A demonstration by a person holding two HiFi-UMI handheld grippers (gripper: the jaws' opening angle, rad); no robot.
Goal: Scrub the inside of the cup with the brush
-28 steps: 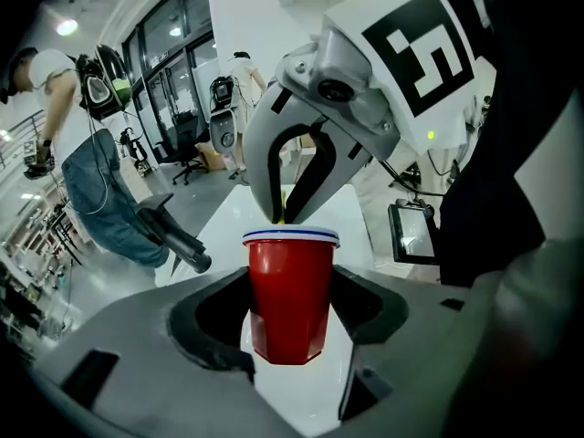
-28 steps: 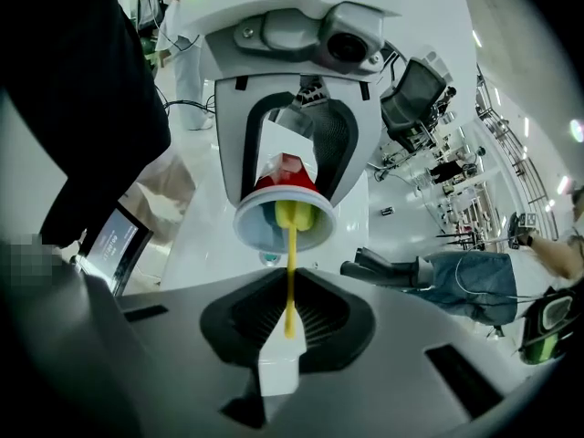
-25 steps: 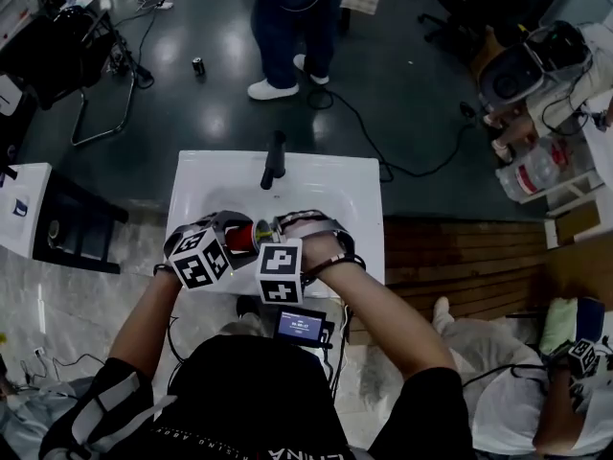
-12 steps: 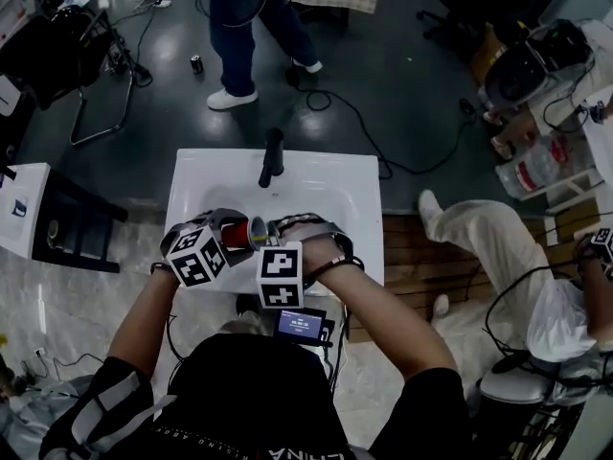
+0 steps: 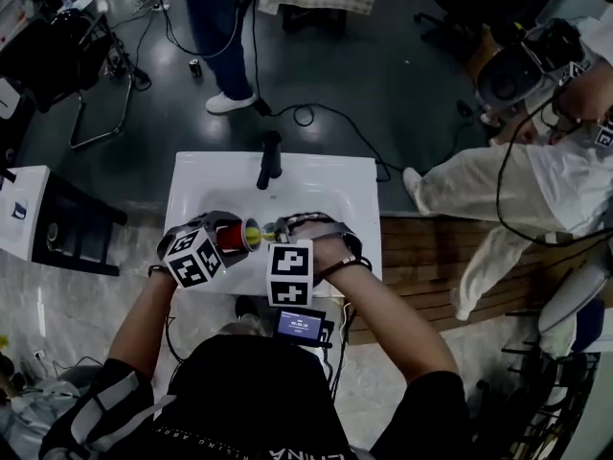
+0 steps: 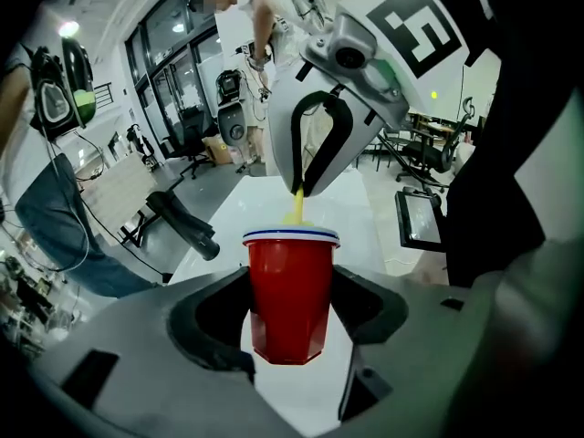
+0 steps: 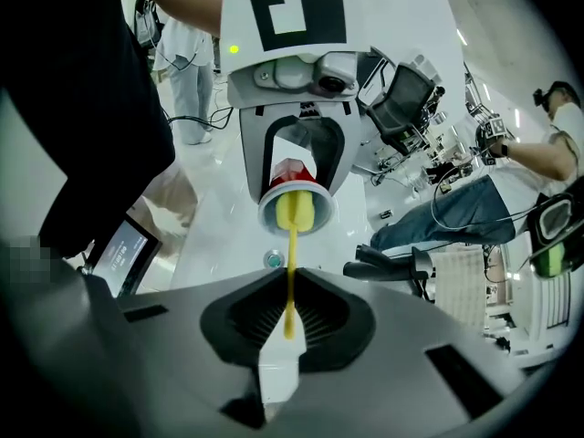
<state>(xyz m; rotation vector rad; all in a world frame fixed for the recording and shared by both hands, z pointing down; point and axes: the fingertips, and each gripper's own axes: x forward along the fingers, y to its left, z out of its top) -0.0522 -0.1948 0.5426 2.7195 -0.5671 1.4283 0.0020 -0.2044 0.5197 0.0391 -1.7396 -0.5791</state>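
Bystander [image 5: 215,36] beyond the sink [image 5: 321,175] has stepped aside since a second ago; your hands have kept their place, so judge the scrub as under way. Left gripper [image 5: 227,232] angles down over the basin, clamped on the red cup [image 6: 290,286], mouth facing your right. Right gripper [image 7: 290,322] pinches the yellow brush [image 7: 291,254], whose head sits inside the cup.

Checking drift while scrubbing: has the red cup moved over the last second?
No. In the head view the red cup keeps its place just below the faucet, over the white sink.
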